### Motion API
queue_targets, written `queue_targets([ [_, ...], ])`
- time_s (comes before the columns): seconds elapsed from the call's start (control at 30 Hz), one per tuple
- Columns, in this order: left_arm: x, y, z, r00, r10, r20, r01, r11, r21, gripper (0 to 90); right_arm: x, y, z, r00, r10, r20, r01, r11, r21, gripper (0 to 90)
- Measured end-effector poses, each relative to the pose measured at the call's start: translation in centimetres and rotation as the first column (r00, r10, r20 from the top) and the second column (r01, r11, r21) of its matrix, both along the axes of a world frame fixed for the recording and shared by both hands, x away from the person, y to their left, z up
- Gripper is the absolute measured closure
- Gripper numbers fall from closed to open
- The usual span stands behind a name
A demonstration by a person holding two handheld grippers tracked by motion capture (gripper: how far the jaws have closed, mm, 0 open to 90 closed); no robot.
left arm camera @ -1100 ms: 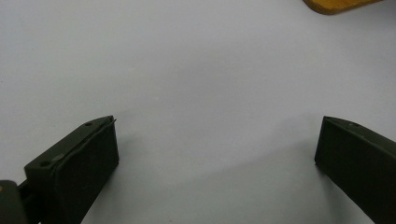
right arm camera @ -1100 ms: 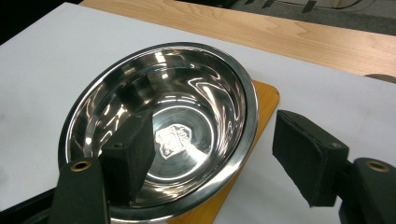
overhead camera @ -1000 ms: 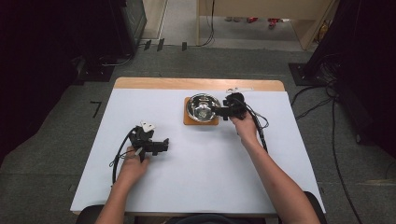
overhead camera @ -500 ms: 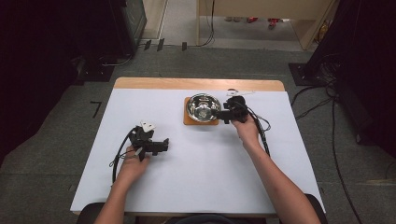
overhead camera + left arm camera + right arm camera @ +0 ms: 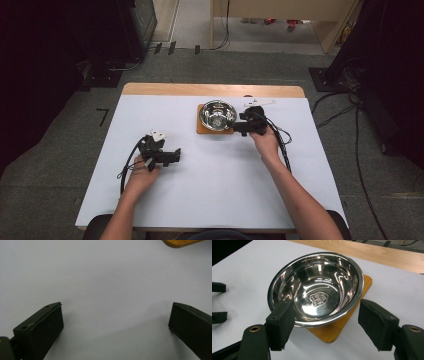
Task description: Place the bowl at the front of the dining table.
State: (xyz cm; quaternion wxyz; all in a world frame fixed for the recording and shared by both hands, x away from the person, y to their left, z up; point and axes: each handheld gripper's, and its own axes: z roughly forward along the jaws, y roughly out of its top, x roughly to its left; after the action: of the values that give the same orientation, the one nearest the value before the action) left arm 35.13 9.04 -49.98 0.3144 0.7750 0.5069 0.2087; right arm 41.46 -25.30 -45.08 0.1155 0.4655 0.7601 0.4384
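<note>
Fingers first: those of the right gripper (image 5: 325, 326) stand wide apart, one on each side of the near rim of the steel bowl (image 5: 317, 287), pressing on nothing. Compared with a second ago, the tabletop (image 5: 215, 195) looks the same, the bowl still sits on its wooden board (image 5: 201, 129) toward the far edge, and the right gripper has hardly shifted, so the grasp looks lined up but not begun. Left gripper (image 5: 115, 322) rests apart too, over bare tabletop.
</note>
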Motion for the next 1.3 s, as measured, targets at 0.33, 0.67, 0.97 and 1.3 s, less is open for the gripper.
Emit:
queue_targets([
  [0.33, 0.0, 0.0, 0.0, 1.0000, 0.000, 0.001, 0.000, 1.0000, 0.000, 0.0, -0.9, -0.7, -0.3, 1.0000, 0.008, 0.002, -0.008, 1.0000, -0.006, 30.1],
  [0.67, 0.0, 0.0, 0.0, 1.0000, 0.000, 0.000, 0.000, 1.0000, 0.001, 0.0, -2.0, -0.9, -0.4, 0.9997, 0.018, 0.018, -0.018, 0.9996, -0.021, 29.8],
  [0.97, 0.0, 0.0, 0.0, 1.0000, 0.000, 0.001, 0.000, 1.0000, 0.000, 0.0, -3.3, -0.9, -1.0, 0.9991, 0.030, 0.029, -0.028, 0.9989, -0.039, 29.3],
  [1.3, 0.0, 0.0, 0.0, 1.0000, 0.001, 0.001, -0.001, 1.0000, 0.000, 0.0, -4.6, -1.4, -1.6, 0.9988, 0.037, 0.031, -0.036, 0.9978, -0.055, 29.5],
])
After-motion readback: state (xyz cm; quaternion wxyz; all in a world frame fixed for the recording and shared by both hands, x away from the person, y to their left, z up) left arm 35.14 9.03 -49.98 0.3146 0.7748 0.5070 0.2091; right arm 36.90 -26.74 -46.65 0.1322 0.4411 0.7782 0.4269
